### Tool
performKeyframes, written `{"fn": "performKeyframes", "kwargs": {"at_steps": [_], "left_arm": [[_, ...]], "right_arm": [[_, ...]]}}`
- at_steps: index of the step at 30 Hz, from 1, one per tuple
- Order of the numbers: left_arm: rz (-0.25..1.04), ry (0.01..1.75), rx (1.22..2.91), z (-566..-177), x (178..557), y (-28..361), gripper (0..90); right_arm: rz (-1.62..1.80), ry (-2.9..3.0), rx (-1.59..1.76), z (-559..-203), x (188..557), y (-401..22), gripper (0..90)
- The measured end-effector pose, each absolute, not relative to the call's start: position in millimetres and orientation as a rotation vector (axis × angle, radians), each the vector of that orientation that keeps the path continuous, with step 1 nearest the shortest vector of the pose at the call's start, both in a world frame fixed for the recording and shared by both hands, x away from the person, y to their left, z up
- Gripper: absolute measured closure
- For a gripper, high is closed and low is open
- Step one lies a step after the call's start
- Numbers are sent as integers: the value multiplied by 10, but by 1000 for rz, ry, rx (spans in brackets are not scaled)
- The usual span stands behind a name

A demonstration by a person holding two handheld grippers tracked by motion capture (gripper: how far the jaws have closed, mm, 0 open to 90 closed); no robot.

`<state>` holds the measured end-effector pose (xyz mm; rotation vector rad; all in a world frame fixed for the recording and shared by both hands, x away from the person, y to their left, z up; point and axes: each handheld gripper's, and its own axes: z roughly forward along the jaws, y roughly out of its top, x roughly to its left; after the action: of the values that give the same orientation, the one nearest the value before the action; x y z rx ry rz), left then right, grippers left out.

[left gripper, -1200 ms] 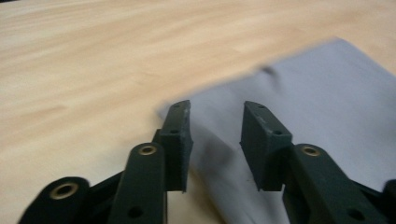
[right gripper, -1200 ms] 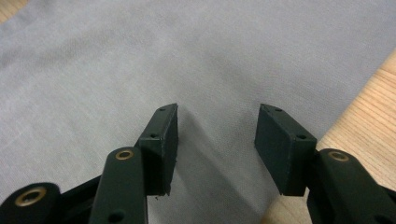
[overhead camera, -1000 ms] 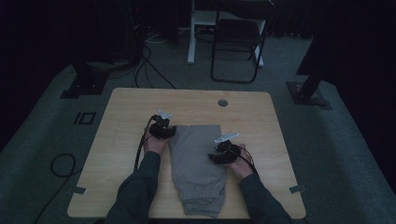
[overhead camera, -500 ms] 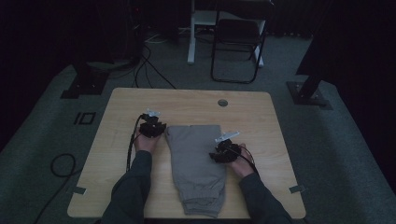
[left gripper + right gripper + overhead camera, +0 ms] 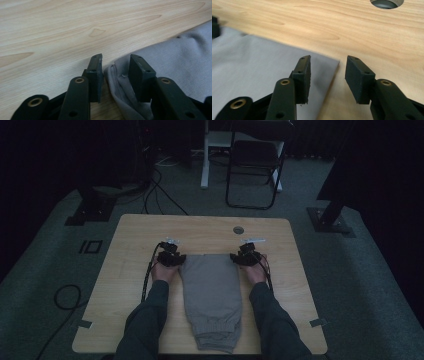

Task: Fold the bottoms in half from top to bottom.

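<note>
A: Grey woven cloth, folded trousers [image 5: 212,295] by the look, lay lengthwise on the pale wood-grain table [image 5: 125,245], ribbed cuffs at the near edge.

B: And the left gripper [image 5: 115,67]?

A: Its jaws, which had just been opening, stood apart astride a bunched, seamed corner of the cloth; the flat black pads [image 5: 96,75] weren't pressing it.

B: The right gripper [image 5: 327,65]?

A: It was parted too, one jaw over the smooth, sharp-edged corner, the other over bare wood, nothing pinched. A round hole [image 5: 387,3] sat beyond it.
</note>
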<state>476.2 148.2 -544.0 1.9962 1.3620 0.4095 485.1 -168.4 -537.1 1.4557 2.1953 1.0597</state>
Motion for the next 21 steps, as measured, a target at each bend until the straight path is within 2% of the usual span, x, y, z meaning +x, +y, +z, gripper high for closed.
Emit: {"fn": "performKeyframes", "kwargs": {"at_steps": [2,3,4,6,7,8,11,13,14,15,18,21], "left_arm": [[390,1356,1988,-5447,4764,1480,684],[381,1350,1987,-5448,4763,1478,767],[381,1342,1987,-5448,4761,1470,767],[392,1329,1998,-5440,4751,1452,836],[406,1330,2003,-5434,4745,1452,846],[418,1339,1997,-5422,4738,1461,851],[419,1358,1917,-5374,4710,1548,853],[447,1371,1901,-5348,4702,1551,833],[470,1379,1892,-5337,4701,1544,695],[471,1381,1879,-5327,4701,1547,695],[468,1380,1870,-5323,4718,1523,601],[461,1392,1888,-5363,4749,1478,546]], "right_arm": [[1041,2205,1484,-5404,4934,-1653,555],[1016,2227,1489,-5436,4980,-1613,595],[1016,2227,1489,-5436,4980,-1613,595],[997,2240,1456,-5446,4982,-1570,734],[989,2252,1443,-5442,4978,-1554,817],[973,2249,1444,-5430,4973,-1544,855],[916,2216,1452,-5403,4966,-1567,870],[952,2213,1476,-5391,4968,-1594,837],[978,2206,1466,-5372,4972,-1599,650],[978,2206,1466,-5372,4972,-1599,650],[1063,2170,1494,-5335,4996,-1640,548],[1047,2179,1496,-5336,5034,-1632,517]]}}
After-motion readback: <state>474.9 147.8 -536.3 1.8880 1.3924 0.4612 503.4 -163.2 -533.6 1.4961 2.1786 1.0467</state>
